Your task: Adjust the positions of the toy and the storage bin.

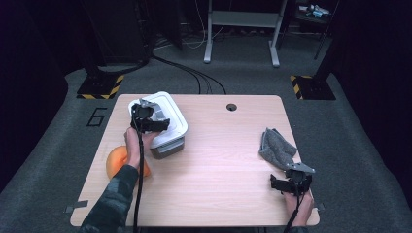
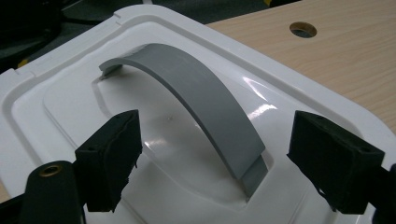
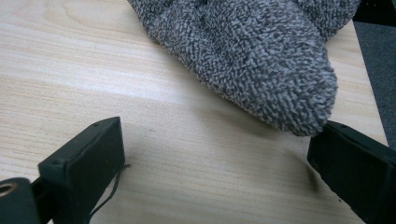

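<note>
- Box (image 1: 165, 131) with white lid (image 2: 60, 107), desk's (image 1: 228, 160) left side; left hand-held gripper (image 2: 215, 158) open astride grey handle (image 2: 205, 102).
- Right hand-held gripper (image 3: 215, 172) open, near right front corner, at grey cloth's (image 3: 252, 60) tip.
- Orange thing (image 1: 114, 161) near left edge.

Orange object (image 1: 114, 162) partly behind forearm

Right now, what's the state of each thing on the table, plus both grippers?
container: upright, closed
white lid: seated on the container, grey handle arched up
grey cloth: crumpled, lying on the table near the right edge
orange object: on the table, partly hidden by the left forearm
left gripper: open, jaws either side of the handle
right gripper: open, nothing held, by the cloth
</note>
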Demonstrator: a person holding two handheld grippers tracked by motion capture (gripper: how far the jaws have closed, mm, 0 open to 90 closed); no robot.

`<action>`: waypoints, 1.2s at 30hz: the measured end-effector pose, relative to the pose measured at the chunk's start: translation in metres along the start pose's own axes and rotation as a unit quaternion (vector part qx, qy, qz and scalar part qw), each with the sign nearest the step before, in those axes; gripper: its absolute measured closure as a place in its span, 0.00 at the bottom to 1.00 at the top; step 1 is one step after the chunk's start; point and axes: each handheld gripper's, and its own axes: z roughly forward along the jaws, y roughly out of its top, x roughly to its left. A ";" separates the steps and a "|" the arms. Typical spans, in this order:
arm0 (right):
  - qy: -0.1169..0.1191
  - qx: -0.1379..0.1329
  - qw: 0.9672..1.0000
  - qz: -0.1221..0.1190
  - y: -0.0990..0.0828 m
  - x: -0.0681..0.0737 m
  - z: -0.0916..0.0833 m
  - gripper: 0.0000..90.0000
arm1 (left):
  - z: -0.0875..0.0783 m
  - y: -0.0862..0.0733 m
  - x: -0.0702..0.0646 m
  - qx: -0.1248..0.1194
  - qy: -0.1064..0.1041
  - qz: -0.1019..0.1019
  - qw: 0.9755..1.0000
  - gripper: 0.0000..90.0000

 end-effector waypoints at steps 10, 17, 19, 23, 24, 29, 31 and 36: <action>0.000 0.000 1.000 0.000 0.000 0.000 0.000 0.04 | 0.009 0.008 -0.003 0.014 0.020 0.006 1.000 0.25; 0.000 0.000 1.000 0.000 0.000 0.000 0.000 0.04 | 0.013 0.016 -0.005 0.021 0.022 0.001 1.000 0.34; 0.000 0.000 1.000 -0.001 0.000 0.000 0.000 0.04 | 0.015 0.018 -0.005 0.027 0.020 0.007 0.999 0.39; 0.001 0.000 1.000 -0.002 0.000 0.000 0.000 0.04 | 0.018 0.018 -0.006 0.033 0.026 0.007 0.999 0.46; 0.001 0.000 1.000 -0.002 0.000 0.000 0.000 0.04 | 0.018 0.018 -0.006 0.028 0.027 0.002 0.999 0.47; 0.001 0.000 1.000 -0.002 0.000 0.000 0.000 0.04 | 0.018 0.017 -0.005 0.026 0.023 -0.004 0.999 0.53; 0.001 0.000 1.000 -0.002 0.000 0.000 0.000 0.04 | 0.018 0.017 -0.004 0.025 0.019 -0.008 0.999 0.54; 0.002 0.001 1.000 -0.003 0.000 0.000 0.000 0.04 | 0.018 0.016 -0.004 0.025 0.013 -0.008 1.000 0.55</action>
